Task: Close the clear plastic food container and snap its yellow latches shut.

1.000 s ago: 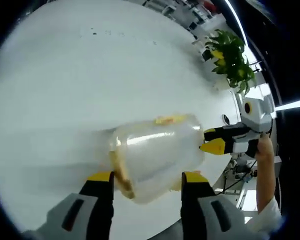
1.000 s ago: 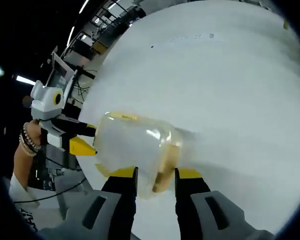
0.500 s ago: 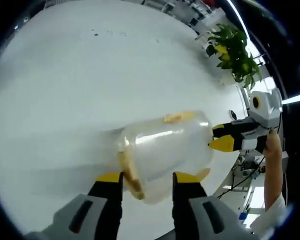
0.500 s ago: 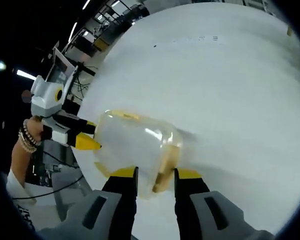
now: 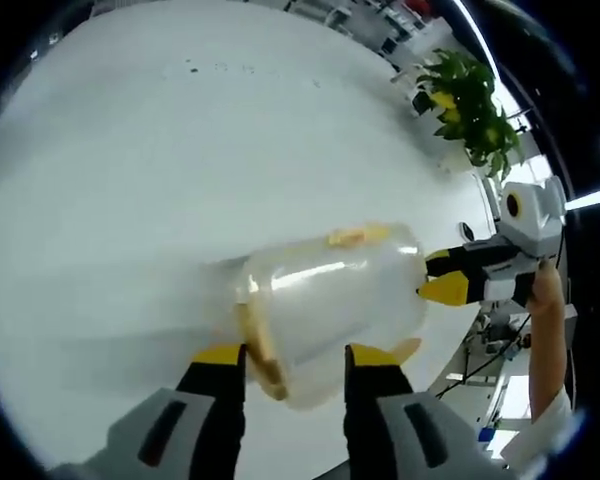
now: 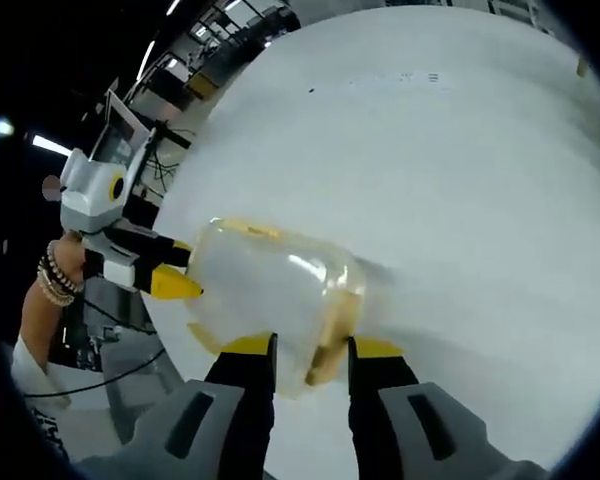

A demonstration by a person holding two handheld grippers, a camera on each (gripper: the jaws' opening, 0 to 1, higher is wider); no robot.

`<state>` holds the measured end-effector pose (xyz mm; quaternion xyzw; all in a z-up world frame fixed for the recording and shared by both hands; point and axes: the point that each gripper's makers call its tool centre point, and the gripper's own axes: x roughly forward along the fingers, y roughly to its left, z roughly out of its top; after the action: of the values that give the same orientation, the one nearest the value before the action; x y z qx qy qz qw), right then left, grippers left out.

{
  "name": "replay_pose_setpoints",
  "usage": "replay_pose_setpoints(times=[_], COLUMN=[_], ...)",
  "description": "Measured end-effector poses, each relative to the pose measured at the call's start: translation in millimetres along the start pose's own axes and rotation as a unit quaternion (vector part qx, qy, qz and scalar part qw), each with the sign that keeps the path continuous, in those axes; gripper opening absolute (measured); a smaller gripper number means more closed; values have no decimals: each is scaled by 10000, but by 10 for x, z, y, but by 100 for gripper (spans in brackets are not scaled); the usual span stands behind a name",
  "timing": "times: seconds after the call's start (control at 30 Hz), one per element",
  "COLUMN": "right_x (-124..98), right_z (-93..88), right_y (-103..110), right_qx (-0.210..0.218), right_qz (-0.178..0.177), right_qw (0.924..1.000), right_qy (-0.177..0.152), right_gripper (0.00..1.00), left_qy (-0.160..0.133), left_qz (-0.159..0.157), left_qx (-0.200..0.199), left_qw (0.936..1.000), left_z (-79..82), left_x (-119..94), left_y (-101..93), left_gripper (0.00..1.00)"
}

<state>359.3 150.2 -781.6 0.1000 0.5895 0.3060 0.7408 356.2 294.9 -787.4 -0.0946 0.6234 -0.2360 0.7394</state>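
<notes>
We see a wide white table (image 5: 180, 150) under both views, bare apart from a few small dark specks far from us. At its far edge in the left gripper view stands a green potted plant (image 5: 470, 110) with some yellow leaves, and beyond the table edge in the right gripper view there are dim racks and ceiling lights, too blurred for us to read.

On the table lies the clear plastic container (image 5: 330, 300), its cloudy body resting near the table's edge. In the right gripper view the same container (image 6: 270, 300) sits just ahead of our jaws. We can make out yellow latches on it: one on the upper side (image 5: 352, 236), and one at the end nearest the left gripper (image 5: 258, 350). We cannot tell whether the lid is fully seated.

Our left gripper (image 5: 296, 360) has its yellow-tipped jaws at a narrow spacing, one on each side of the container's near end and pressed against it, so it grips the container there. Our right gripper (image 6: 310, 350) does likewise from the opposite end, its jaws narrow and clamped around a yellow latch (image 6: 325, 345) and the container's rim.

Each gripper appears in the other's view, its yellow tips at the container's far end, with a hand (image 6: 45, 300) wearing bead bracelets holding the left one.
</notes>
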Motion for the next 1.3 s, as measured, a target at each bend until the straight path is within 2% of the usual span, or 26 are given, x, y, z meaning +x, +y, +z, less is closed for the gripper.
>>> replay_pose_setpoints(times=[0.5, 0.73, 1.3], right_x=[6, 23, 30], right_z=[-9, -11, -2], right_y=[18, 27, 29], right_qx=[-32, -4, 47], right_qz=[-16, 0, 11], right_qw=[10000, 10000, 10000], right_qy=[70, 82, 81], right_gripper=[23, 23, 23], left_qy=[-26, -94, -88], left_qz=[-135, -305, -294], left_qx=[28, -190, -137], left_qw=[9999, 9993, 9994], left_z=[-2, 29, -39], left_x=[10, 31, 26], left_y=[-8, -7, -23], left_gripper=[30, 26, 27])
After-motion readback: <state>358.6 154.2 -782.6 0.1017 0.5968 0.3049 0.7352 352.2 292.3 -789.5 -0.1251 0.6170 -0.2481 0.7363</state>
